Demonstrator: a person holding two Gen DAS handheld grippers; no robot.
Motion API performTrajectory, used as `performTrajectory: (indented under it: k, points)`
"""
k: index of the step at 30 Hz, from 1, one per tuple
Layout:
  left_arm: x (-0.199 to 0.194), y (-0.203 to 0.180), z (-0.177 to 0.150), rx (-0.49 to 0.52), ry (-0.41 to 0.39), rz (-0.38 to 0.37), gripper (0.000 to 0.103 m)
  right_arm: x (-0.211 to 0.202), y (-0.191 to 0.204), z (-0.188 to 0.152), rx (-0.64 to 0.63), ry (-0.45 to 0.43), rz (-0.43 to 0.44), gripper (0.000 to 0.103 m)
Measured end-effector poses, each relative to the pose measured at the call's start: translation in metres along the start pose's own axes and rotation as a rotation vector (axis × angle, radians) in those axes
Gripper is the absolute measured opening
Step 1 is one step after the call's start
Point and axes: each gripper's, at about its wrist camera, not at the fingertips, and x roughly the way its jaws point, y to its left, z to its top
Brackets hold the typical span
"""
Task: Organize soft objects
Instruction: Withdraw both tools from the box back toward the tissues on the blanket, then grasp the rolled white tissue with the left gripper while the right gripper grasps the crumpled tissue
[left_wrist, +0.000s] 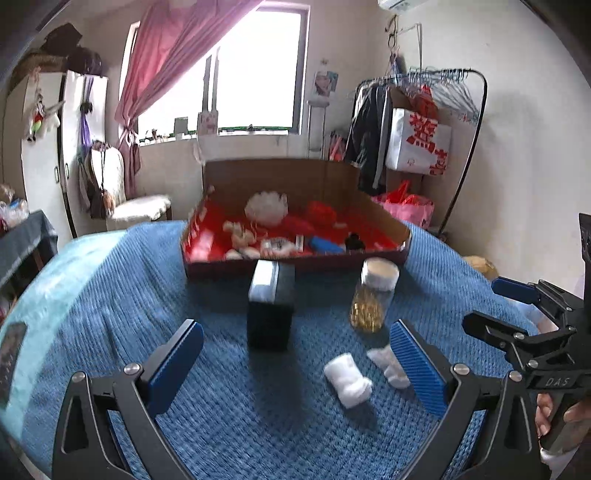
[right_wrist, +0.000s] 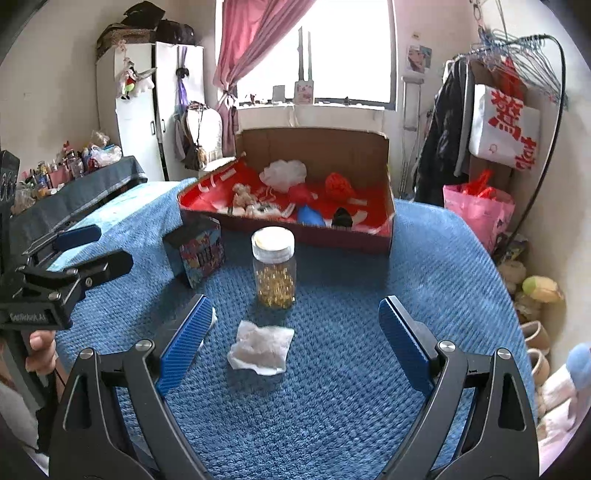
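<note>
Your right tool stands wide open over the blue bedspread, nothing between its pads; the crumpled white cloth lies just ahead, between them. Your left tool gapes too, the rolled white cloth inside its right pad. Beyond: jar, then the red-lined box of soft things.

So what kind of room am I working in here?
Most likely a bedroom: the work surface looks like a bed under a blue blanket, with a white wardrobe beside the curtained window and a clothes rack in the corner.
</note>
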Motion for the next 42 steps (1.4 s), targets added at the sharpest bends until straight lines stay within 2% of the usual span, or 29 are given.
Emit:
performTrajectory:
  k: [11,16,19,25,26,27,28,29,31,32,34,35,42]
  points:
    - [0.041,-0.008,-0.033,0.011,0.170,-0.063,0.103,0.039,-0.013,-0.024,0.041,0.122,0.029,0.093]
    - [0.055,-0.010,-0.037,0.028,0.236,-0.072,0.103,0.058,-0.015,-0.026,0.029,0.203,0.089,0.093]
    - [0.062,-0.011,-0.037,0.043,0.271,-0.089,0.097,0.072,-0.017,-0.025,0.027,0.260,0.145,0.093]
    - [0.075,-0.016,-0.041,0.068,0.320,-0.120,0.082,0.087,-0.009,-0.021,-0.038,0.298,0.194,0.091]
    - [0.076,-0.017,-0.041,0.068,0.327,-0.130,0.077,0.089,-0.007,-0.020,-0.053,0.303,0.201,0.090]
    - [0.078,-0.018,-0.041,0.067,0.334,-0.142,0.070,0.092,-0.003,-0.020,-0.075,0.309,0.204,0.082]
    - [0.080,-0.019,-0.041,0.066,0.338,-0.156,0.066,0.094,-0.001,-0.021,-0.091,0.313,0.205,0.069]
    - [0.081,-0.020,-0.041,0.067,0.338,-0.163,0.059,0.096,0.002,-0.021,-0.108,0.318,0.213,0.064]
    - [0.081,-0.022,-0.042,0.071,0.337,-0.194,0.044,0.096,0.007,-0.024,-0.132,0.316,0.225,0.041]
    - [0.081,-0.023,-0.042,0.069,0.339,-0.207,0.034,0.095,0.009,-0.024,-0.141,0.310,0.223,0.037]
    - [0.078,-0.025,-0.042,0.068,0.339,-0.230,0.029,0.092,0.007,-0.024,-0.133,0.297,0.231,0.027]
    - [0.077,-0.025,-0.041,0.071,0.336,-0.233,0.026,0.090,0.005,-0.025,-0.126,0.289,0.229,0.024]
    - [0.071,-0.025,-0.039,0.076,0.329,-0.248,0.021,0.081,0.000,-0.025,-0.099,0.261,0.238,0.012]
